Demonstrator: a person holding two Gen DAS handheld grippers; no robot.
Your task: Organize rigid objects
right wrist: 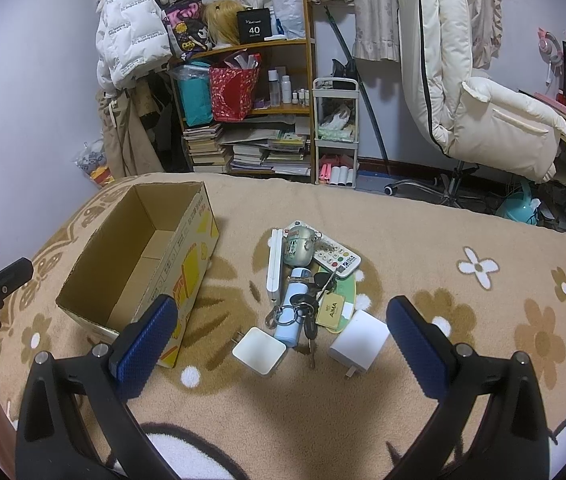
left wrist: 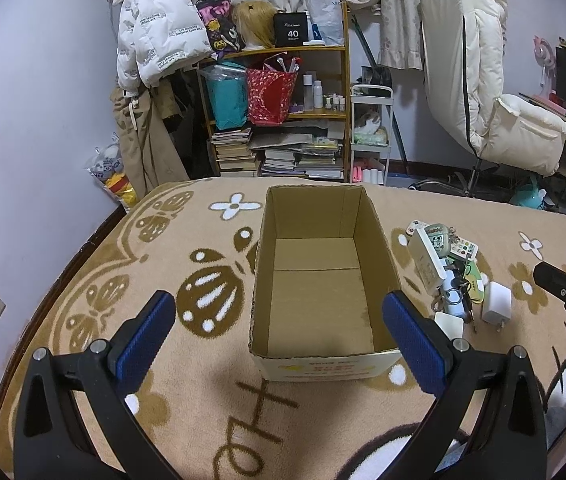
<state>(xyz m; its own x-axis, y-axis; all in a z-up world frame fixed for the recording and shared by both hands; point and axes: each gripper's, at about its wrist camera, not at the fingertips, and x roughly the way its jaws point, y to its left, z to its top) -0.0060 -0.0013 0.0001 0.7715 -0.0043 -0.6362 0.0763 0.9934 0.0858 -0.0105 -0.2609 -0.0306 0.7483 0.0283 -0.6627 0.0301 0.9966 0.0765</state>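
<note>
Tan flower-patterned blanket (right wrist: 363,208) spread over bed, cluttered bookshelf (right wrist: 243,112) seen behind. Left gripper (left wrist: 279,334) held over near end of cardboard box (left wrist: 315,280), fingers (left wrist: 145,336) spread wide, nothing grasped. Box found open-topped, upright, left of the pile. Pile laid on blanket right of box: white remote (right wrist: 337,256), blue bottle (right wrist: 293,312), keys (right wrist: 303,308), two white chargers (right wrist: 259,351) (right wrist: 359,340). Right gripper (right wrist: 281,344) held just before chargers, fingers released, nothing touched.

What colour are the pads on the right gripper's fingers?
Dark blue, with a fine textured surface, on black fingers. Clearest in the right wrist view.
</note>
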